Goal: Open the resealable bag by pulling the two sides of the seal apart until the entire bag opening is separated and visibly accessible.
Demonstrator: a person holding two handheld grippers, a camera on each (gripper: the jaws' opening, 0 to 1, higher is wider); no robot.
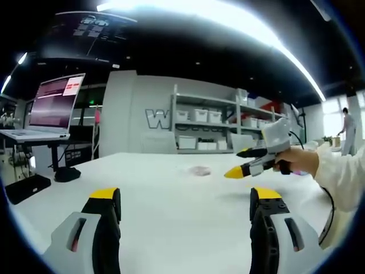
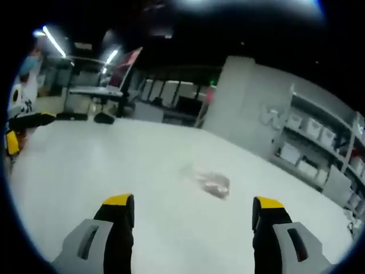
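A small clear resealable bag (image 2: 210,181) with something pinkish inside lies flat on the white table (image 2: 85,165), ahead of my right gripper (image 2: 194,210), whose jaws stand wide open with nothing between them. In the left gripper view the same bag (image 1: 198,170) is a faint patch far out on the table (image 1: 171,217). My left gripper (image 1: 185,200) is open and empty, well short of the bag. The right gripper (image 1: 242,169), held by a hand in a white sleeve (image 1: 342,177), hovers above the table to the right of the bag.
A laptop (image 1: 54,105) on a stand sits at the table's far left. Shelves with white bins (image 1: 211,125) line the back wall. A person (image 1: 347,128) stands far off at right. The left gripper's yellow tip (image 2: 12,142) shows at the left edge.
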